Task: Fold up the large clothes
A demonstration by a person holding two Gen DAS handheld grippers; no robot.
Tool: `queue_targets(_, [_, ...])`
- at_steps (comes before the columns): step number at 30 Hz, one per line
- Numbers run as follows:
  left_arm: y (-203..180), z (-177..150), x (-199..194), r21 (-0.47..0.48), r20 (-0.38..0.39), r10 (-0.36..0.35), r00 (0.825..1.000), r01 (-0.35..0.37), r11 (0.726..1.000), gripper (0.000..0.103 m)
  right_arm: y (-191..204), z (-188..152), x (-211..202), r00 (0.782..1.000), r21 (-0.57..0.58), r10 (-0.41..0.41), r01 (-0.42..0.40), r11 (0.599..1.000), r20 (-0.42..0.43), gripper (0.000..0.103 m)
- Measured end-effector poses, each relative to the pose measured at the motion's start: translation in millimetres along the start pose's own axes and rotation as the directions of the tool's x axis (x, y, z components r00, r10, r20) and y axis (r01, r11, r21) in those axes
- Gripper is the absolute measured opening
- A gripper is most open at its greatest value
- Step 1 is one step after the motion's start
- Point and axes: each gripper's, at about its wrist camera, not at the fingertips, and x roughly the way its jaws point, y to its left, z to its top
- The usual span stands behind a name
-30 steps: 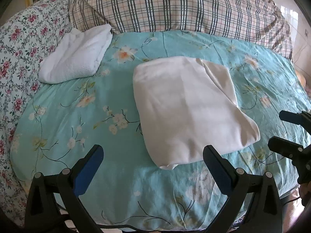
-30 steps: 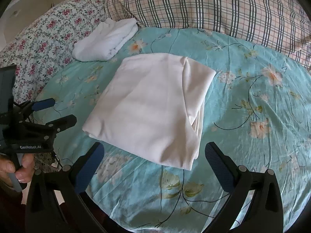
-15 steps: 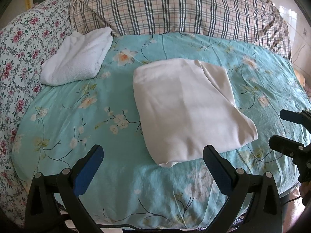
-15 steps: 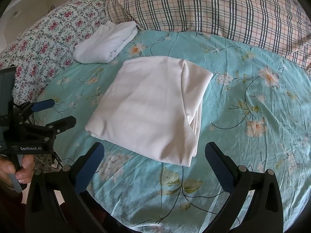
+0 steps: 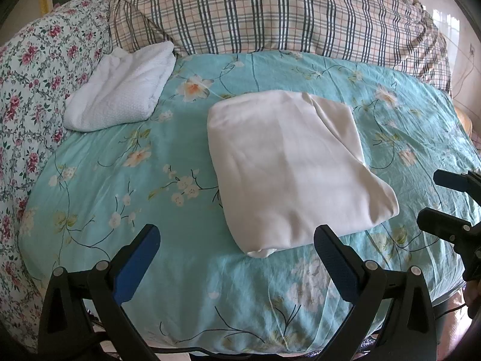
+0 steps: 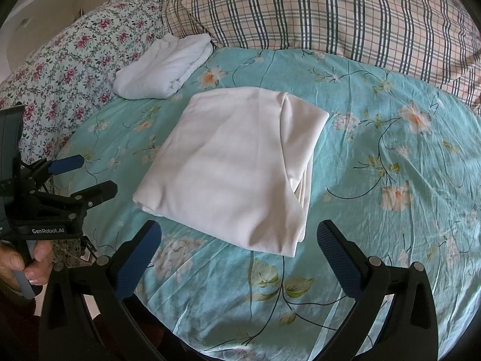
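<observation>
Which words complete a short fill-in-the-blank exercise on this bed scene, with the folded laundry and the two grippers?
1. The folded cream garment lies on the ____ floral sheet.
2. The white towel lies to the ____ of that garment.
3. The left gripper and the right gripper are both ____ and hold nothing.
4. The pillow at the head of the bed has a ____ pattern.

Missing words: turquoise; left; open; plaid
</observation>
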Motion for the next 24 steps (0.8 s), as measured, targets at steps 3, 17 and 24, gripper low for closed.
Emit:
queue_targets(3, [0.1, -0.1, -0.1, -0.001, 0.000, 0.001, 1.000, -0.001, 1.000, 0.102, 0.9, -0.2, 0.1, 1.000, 0.002, -0.001, 0.001, 1.000, 0.000, 0.103])
queue_targets(17, [1.3, -0.3, 0.8, -0.001, -0.002, 0.002, 1.000, -0.002, 1.000, 0.102, 6.3, -1.5, -2.4, 1.000, 0.006, -0.004, 0.004, 1.000, 0.002, 0.103])
queue_targets(24, [-0.5, 0.2, 0.7, 0.002, 0.000, 0.002, 1.000, -0.002, 1.000, 0.102, 8.6, 2.4, -4.1, 1.000, 0.004, 0.001, -0.001, 1.000, 0.006, 0.103])
